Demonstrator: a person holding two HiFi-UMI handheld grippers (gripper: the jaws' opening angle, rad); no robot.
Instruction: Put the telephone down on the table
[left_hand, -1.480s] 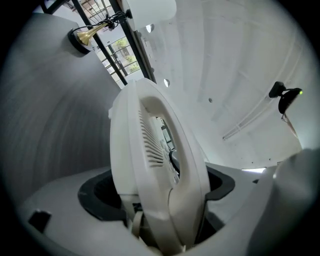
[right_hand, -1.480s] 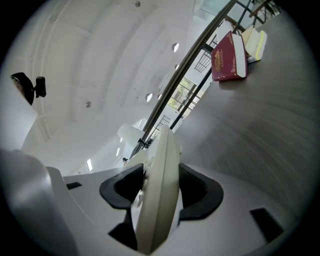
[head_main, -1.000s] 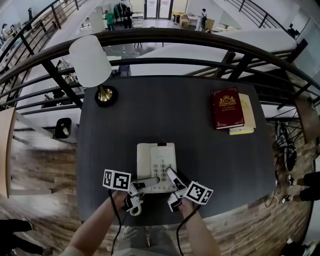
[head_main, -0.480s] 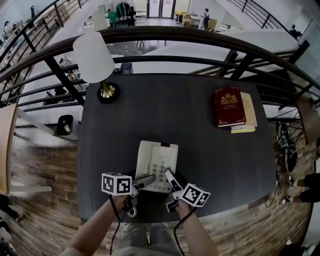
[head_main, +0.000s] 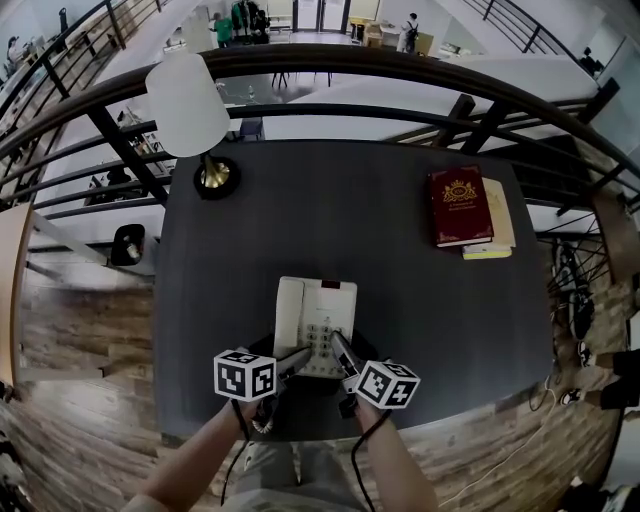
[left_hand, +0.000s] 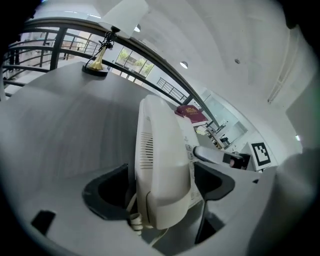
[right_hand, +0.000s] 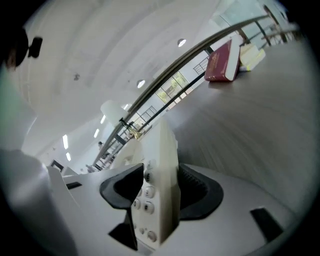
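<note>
Left gripper (left_hand: 161, 187): jaws clenched on the handset side of the telephone (head_main: 316, 326), one jaw on each flank of its near end. Right gripper (right_hand: 160, 192): jaws grasping the telephone's keypad-side edge, one on the button face, one beneath. Telephone sits at 6 o'clock on the dark surface (head_main: 400, 300), close to the near edge; base contact cannot be told. Lamp (head_main: 190, 110) at 10 o'clock. Red book (head_main: 460, 205) on paler books (head_main: 500, 215) at 2 o'clock.
</note>
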